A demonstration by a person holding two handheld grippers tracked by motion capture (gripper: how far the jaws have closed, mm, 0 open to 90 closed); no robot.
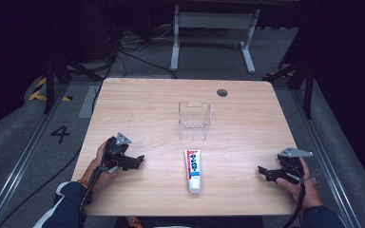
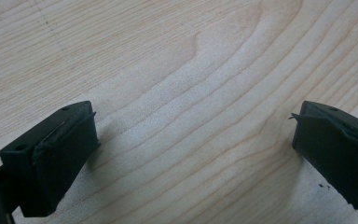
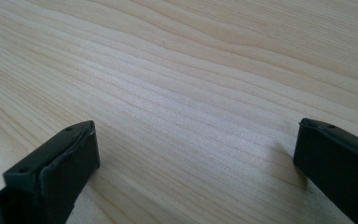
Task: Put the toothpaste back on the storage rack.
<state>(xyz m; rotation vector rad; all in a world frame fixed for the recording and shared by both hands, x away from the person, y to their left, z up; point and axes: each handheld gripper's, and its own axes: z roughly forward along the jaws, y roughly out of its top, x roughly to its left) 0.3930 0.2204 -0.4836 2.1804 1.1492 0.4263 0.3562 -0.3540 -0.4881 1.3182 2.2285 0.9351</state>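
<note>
1. The left hand-held gripper (image 1: 140,159) rests low on the pale wood-grain worktop (image 1: 247,118) at the near left, its black jaws standing wide apart with nothing but bare wood between them. The right hand-held gripper (image 1: 262,171) sits at the near right in the same way, jaws spread and empty.
2. Between the two, near the front edge, lies the white plastic toothpaste tube with red and blue print (image 1: 193,169). It lies flat, its cap toward the person and its crimped end pointing away, well apart from both grippers.
3. The step in hand looks like the first reach for the tube. Either gripper is about equally placed; the approach should come from the side, jaws straddling the tube across its width.
4. Grip the firmer part near the cap shoulder, not the soft middle, which would squash and slip.
5. Just beyond the tube stands the clear, square plastic container (image 1: 194,120), upright and open at the top, likely the goal. Lift the tube clear before moving over its rim, so the light box is not knocked.
</note>
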